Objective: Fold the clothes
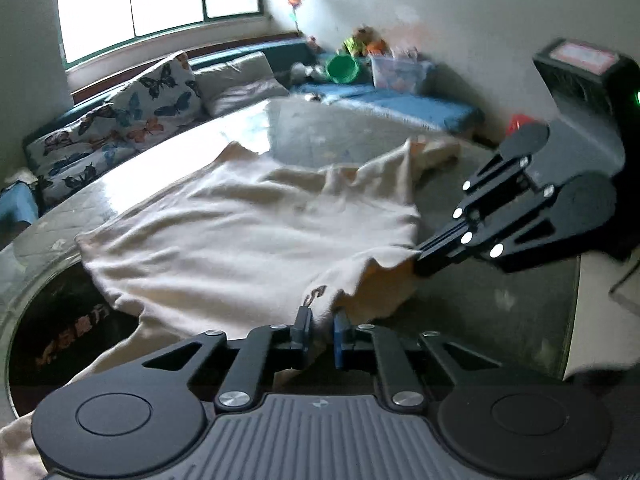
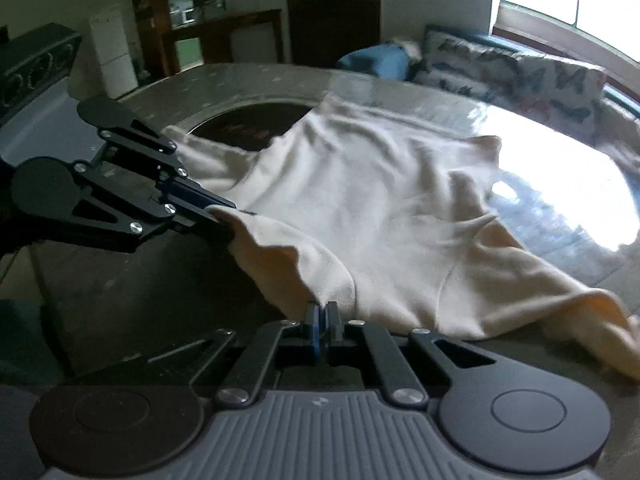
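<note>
From my left wrist camera, my left gripper (image 1: 320, 320) angles downward, pinching the near hem of the cream fleece garment (image 1: 248, 232) spread across the round glass-topped table (image 1: 248, 120); my right gripper (image 1: 420, 258) reaches in from the right, clamped on the same hem. From my right wrist camera, the right gripper (image 2: 322, 312) tilts down, pressed together on the cloth's edge, the left gripper (image 2: 224, 216) gripping alongside.

Left gripper (image 1: 320, 318): black linkage arms, silver screws, ribbed grey body. Right gripper (image 2: 323, 312) identical; blue finger pads.
</note>
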`<action>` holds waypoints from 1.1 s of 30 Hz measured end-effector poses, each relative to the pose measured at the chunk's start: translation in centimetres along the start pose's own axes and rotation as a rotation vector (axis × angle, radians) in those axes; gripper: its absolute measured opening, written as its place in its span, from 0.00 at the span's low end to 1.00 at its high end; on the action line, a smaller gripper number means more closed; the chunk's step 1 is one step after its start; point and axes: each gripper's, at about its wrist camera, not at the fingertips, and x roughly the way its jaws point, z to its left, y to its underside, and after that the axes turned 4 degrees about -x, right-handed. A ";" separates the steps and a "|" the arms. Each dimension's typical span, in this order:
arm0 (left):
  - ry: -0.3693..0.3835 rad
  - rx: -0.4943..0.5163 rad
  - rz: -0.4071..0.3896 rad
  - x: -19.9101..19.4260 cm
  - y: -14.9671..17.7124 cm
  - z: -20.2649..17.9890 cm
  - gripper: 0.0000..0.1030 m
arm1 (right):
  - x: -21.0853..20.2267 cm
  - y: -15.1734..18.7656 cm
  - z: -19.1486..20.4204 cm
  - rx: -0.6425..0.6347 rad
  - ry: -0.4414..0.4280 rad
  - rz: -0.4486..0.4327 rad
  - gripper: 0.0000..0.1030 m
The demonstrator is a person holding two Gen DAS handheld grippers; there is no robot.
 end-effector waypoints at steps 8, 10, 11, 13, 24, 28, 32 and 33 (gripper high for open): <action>0.041 0.080 0.027 0.0 0.1 -0.2 0.23 | -2.6 -3.9 -5.1 0.087 -0.003 -0.079 0.10; 0.069 0.084 -0.006 -0.6 -0.7 -0.1 0.23 | -2.1 -5.3 -7.6 0.116 0.041 -0.093 0.10; 0.085 0.076 -0.027 -0.8 -1.3 -0.1 0.23 | -1.5 -6.1 -9.0 0.135 0.068 -0.097 0.10; 0.109 0.063 -0.061 -0.8 -2.5 -0.2 0.25 | 0.3 -7.8 -12.0 0.174 0.117 -0.097 0.11; 0.183 0.022 0.000 7.7 -4.6 -1.5 0.25 | 11.6 -14.2 -19.5 0.252 0.173 -0.037 0.26; 0.203 0.014 0.012 8.1 -4.2 -1.2 0.26 | 14.5 -14.7 -20.4 0.259 0.182 0.005 0.26; 0.215 0.008 0.012 8.1 -4.0 -0.9 0.26 | 15.5 -15.0 -20.2 0.213 0.222 0.017 0.05; 0.217 0.009 0.011 8.1 -4.0 -0.9 0.26 | 15.6 -15.2 -20.0 0.193 0.256 0.013 0.05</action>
